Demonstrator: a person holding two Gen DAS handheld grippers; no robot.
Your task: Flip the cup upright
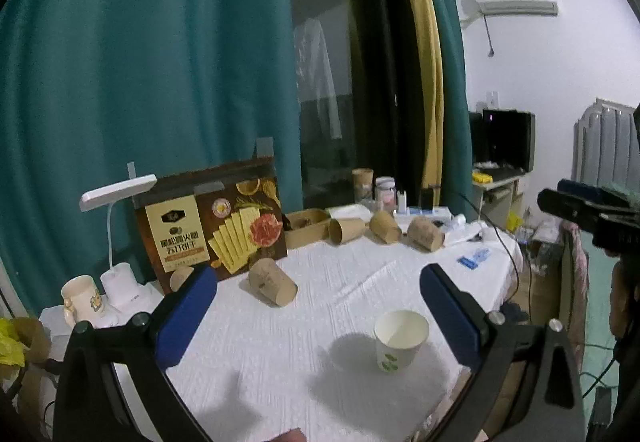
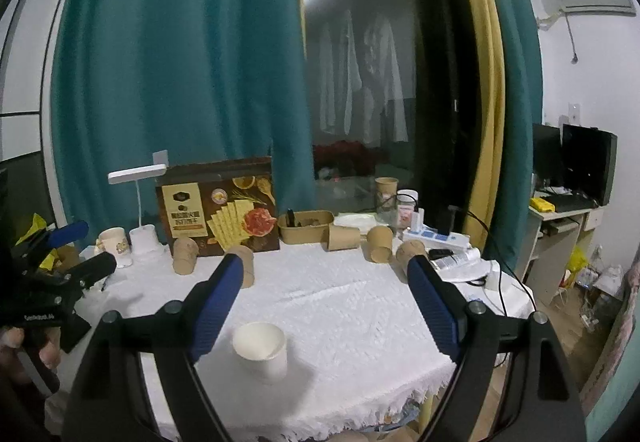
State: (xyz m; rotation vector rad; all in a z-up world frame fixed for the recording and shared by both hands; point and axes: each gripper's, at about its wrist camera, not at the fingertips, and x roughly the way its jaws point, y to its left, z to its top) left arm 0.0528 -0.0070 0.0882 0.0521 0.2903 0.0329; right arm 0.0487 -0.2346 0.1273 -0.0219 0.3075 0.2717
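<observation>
A white paper cup (image 1: 400, 340) with a green leaf print stands upright, mouth up, on the white tablecloth (image 1: 320, 282) near the front. It also shows in the right wrist view (image 2: 261, 350). My left gripper (image 1: 320, 290) is open and empty, held above and behind the cup, not touching it. My right gripper (image 2: 324, 278) is open and empty, with the cup low between its fingers, closer to the left finger (image 2: 218, 302). The right gripper also shows at the right edge of the left wrist view (image 1: 576, 201). The left gripper shows at the left edge of the right wrist view (image 2: 76, 250).
Several brown paper cups lie on their sides further back, one near the middle (image 1: 272, 282) and others in a row (image 1: 384, 228). A cracker box (image 1: 212, 230), a white desk lamp (image 1: 116, 193), a mug (image 1: 82, 298) and a power strip (image 2: 436, 236) crowd the back edge.
</observation>
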